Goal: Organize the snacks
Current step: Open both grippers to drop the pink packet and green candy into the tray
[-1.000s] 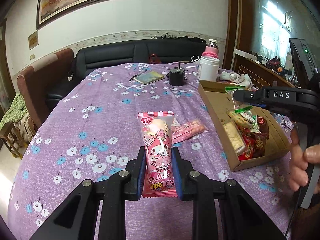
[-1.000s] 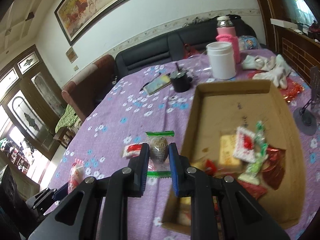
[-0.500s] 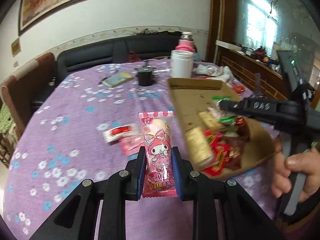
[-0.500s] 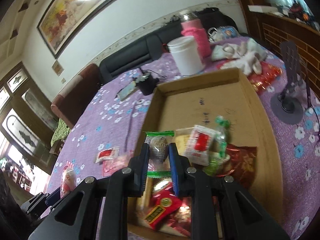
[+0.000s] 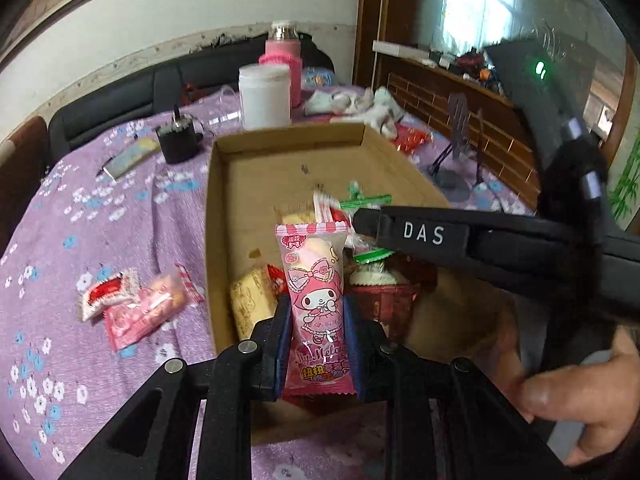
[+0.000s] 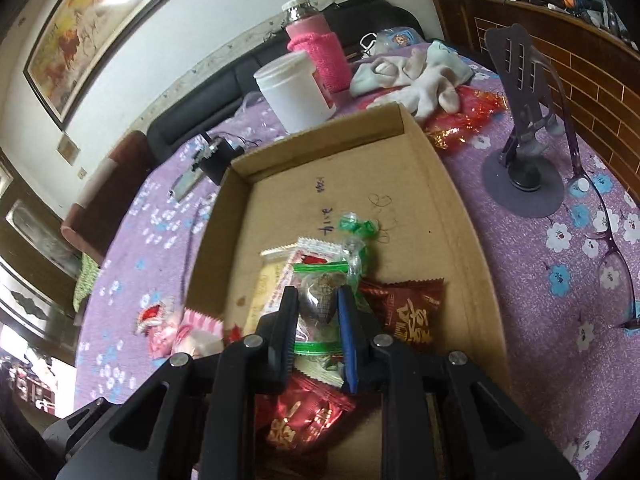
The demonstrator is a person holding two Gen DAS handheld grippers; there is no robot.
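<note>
Both hand-held grippers (image 5: 316, 316) newly over box (image 5: 296, 138)

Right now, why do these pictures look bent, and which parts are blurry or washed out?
Left wrist view: fisheye lens curves the room; the loose snacks on the tablecloth are smeared, the window washed out. Right wrist view: same bending; the painting catches glare, while the cardboard box stays fairly sharp.

"DAS" in white on the right gripper (image 5: 424, 234) arm. "My Melo…" in script on the pink candy packet (image 5: 316, 308); Chinese characters below, unreadable. Handwritten marks on cardboard box (image 6: 452, 216) floor, illegible.
</note>
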